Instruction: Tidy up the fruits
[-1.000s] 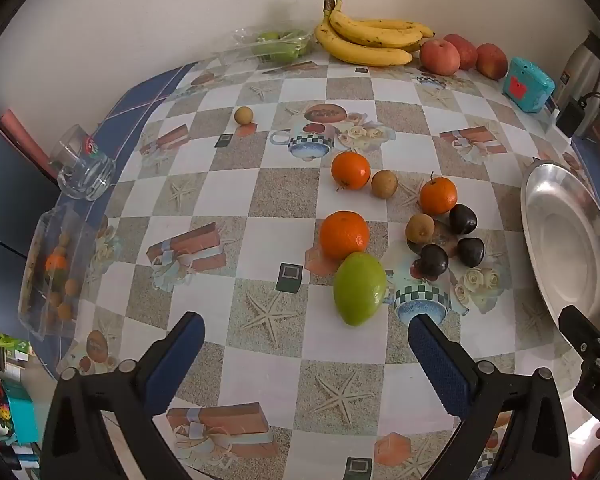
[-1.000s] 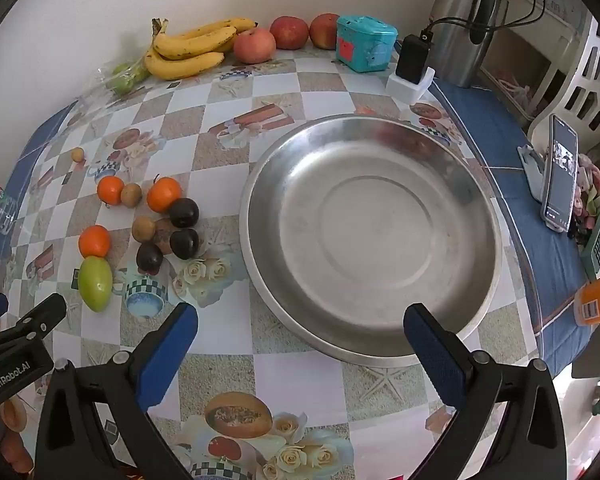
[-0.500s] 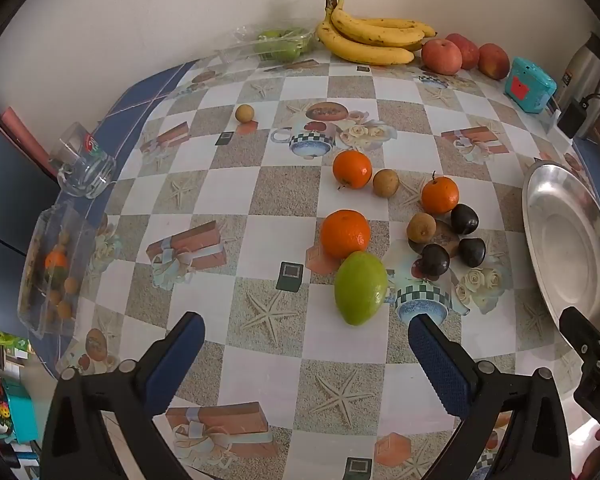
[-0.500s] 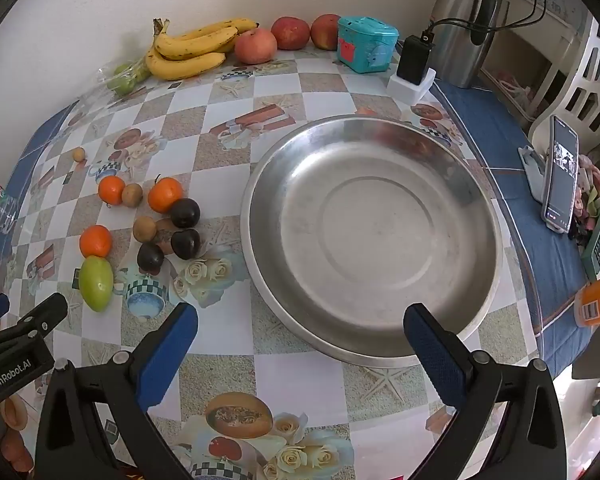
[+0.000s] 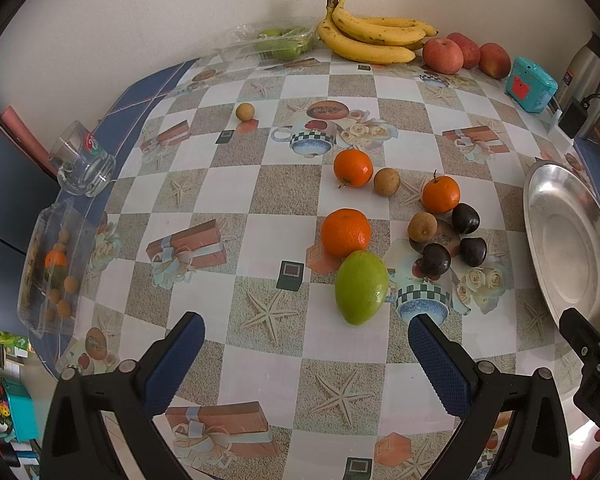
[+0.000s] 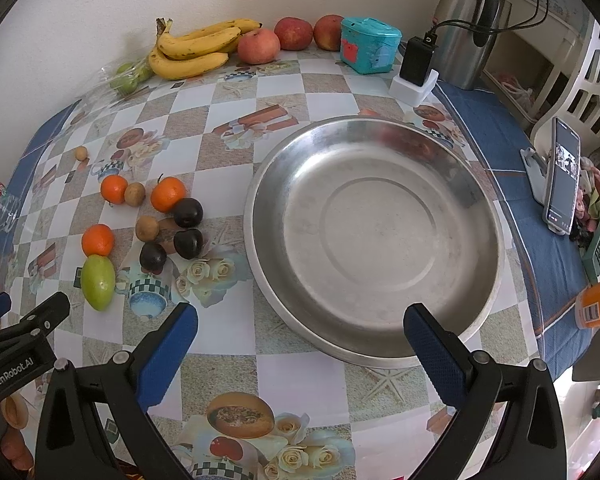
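Observation:
A green mango (image 5: 361, 287) lies mid-table, with three oranges (image 5: 345, 232), brown longans (image 5: 422, 226) and dark plums (image 5: 436, 258) just behind and right of it. My left gripper (image 5: 306, 338) hangs open just in front of the mango, holding nothing. A large empty steel basin (image 6: 374, 236) sits to the right of the fruit. My right gripper (image 6: 300, 330) is open over the basin's near rim, also holding nothing. In the right wrist view the same mango (image 6: 97, 282) and plums (image 6: 188, 243) lie left of the basin. Bananas (image 5: 370, 38) and apples (image 5: 442, 55) line the back wall.
A glass mug (image 5: 85, 164) and a clear box of small fruit (image 5: 54, 270) sit at the left edge. A bag of green fruit (image 5: 278, 42) lies by the wall. A teal box (image 6: 370, 45), a charger (image 6: 418, 68), a kettle (image 6: 470, 26) and a phone on a stand (image 6: 562, 176) stand at the right.
Both grippers have stayed open. The left view has drifted slightly, so the fruit sits marginally lower in the frame; nothing on the table has moved.

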